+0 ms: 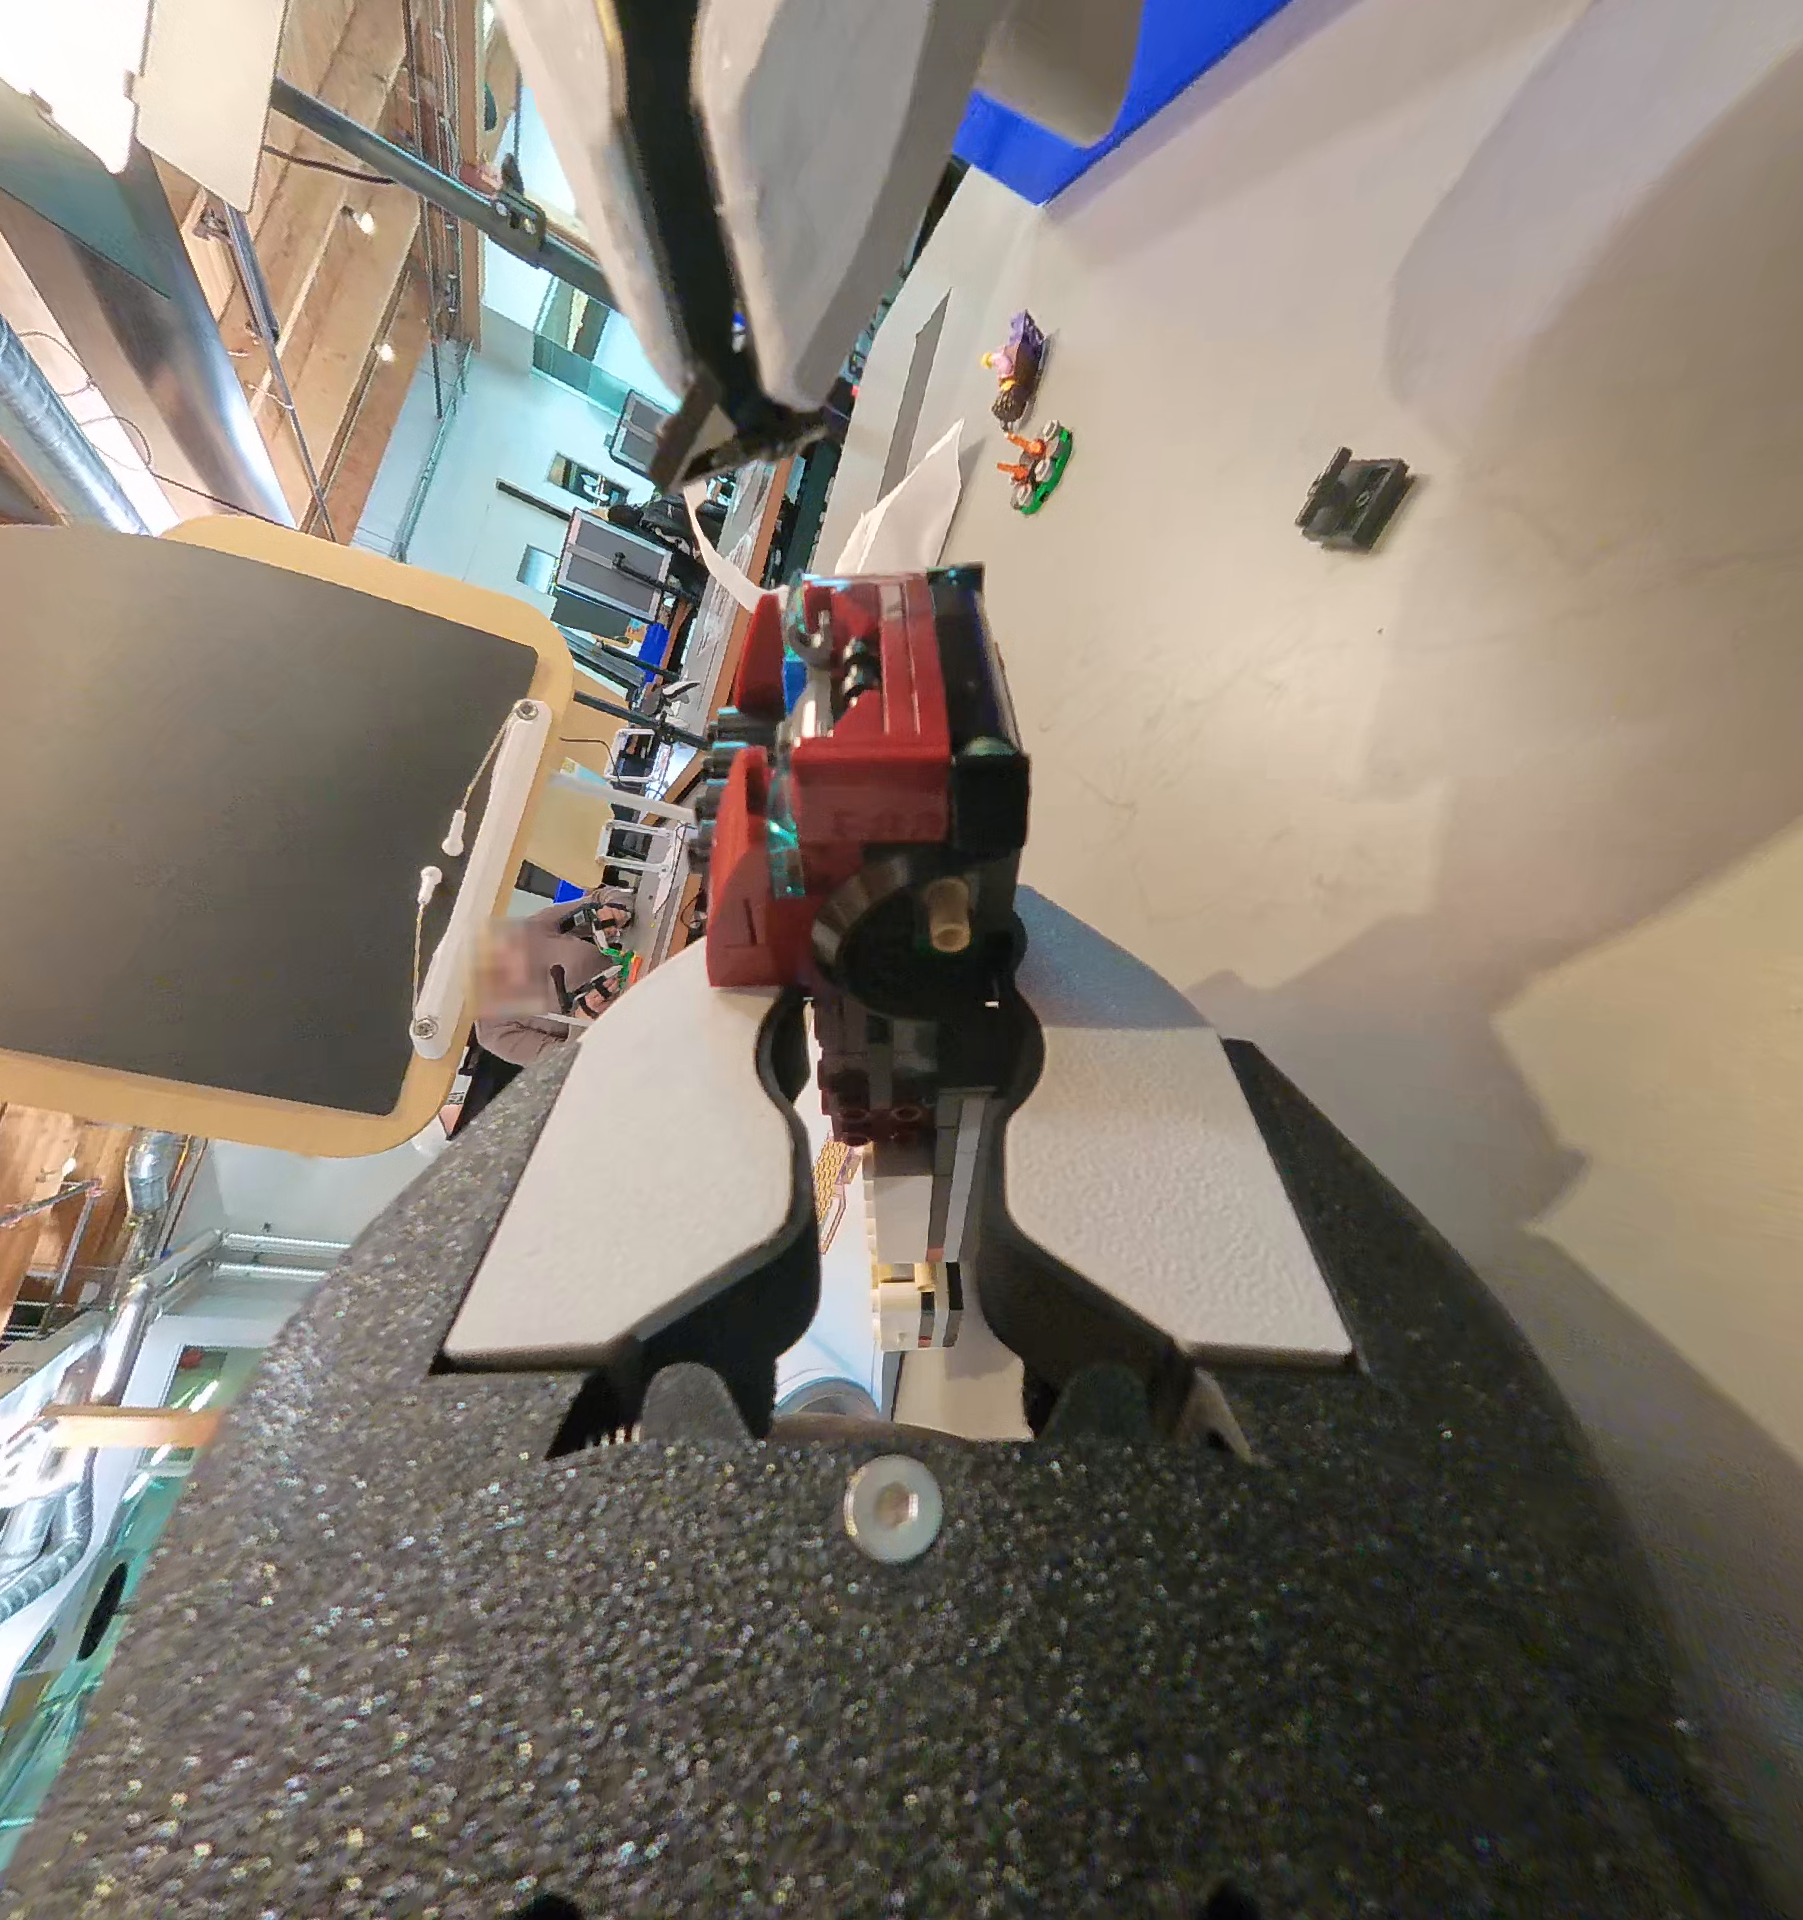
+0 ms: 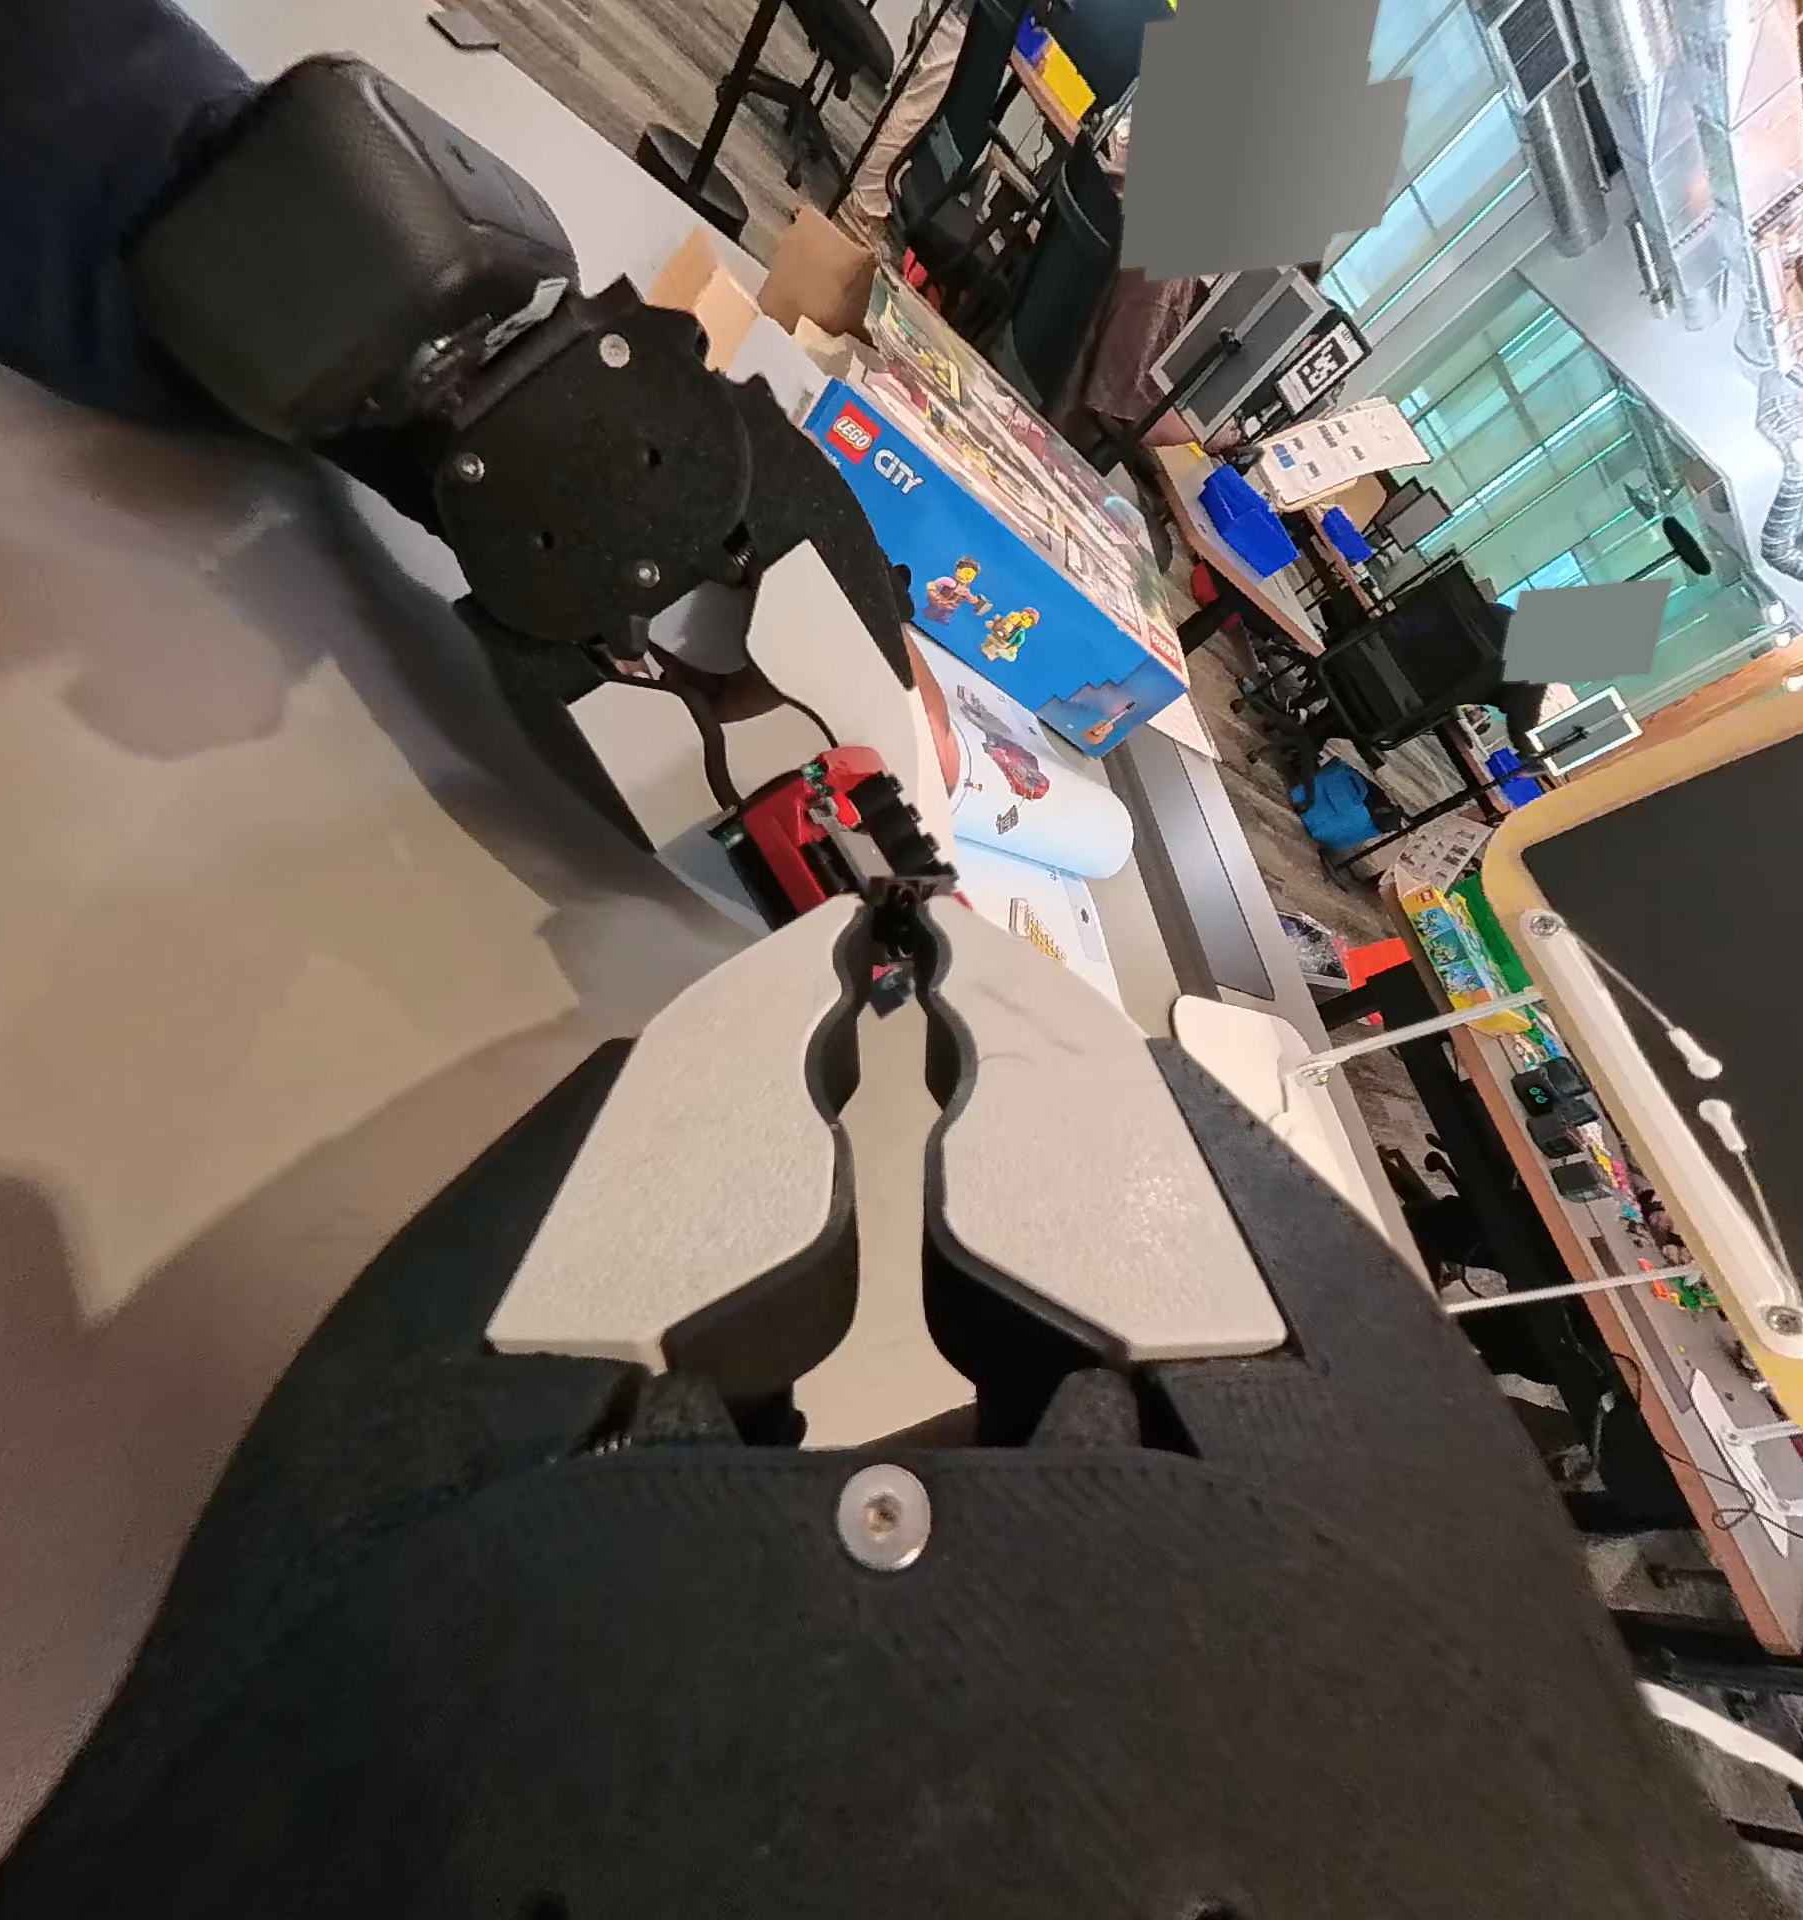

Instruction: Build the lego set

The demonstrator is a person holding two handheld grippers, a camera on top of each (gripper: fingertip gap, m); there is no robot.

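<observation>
Left gripper (image 1: 902,1023): clamped on the red and black brick car (image 1: 876,790), held clear above the bench (image 1: 1499,727).
Right gripper (image 2: 892,961): pinched on a small black piece (image 2: 892,914) at the car's end.
Care: both grips are best kept steady and square.

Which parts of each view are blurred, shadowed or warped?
Left wrist view: the other claw at the top is motion-blurred, the brick car sharp, soft shadows crossing the table. Right wrist view: table smeared at left, background bowed by the wide lens.
</observation>
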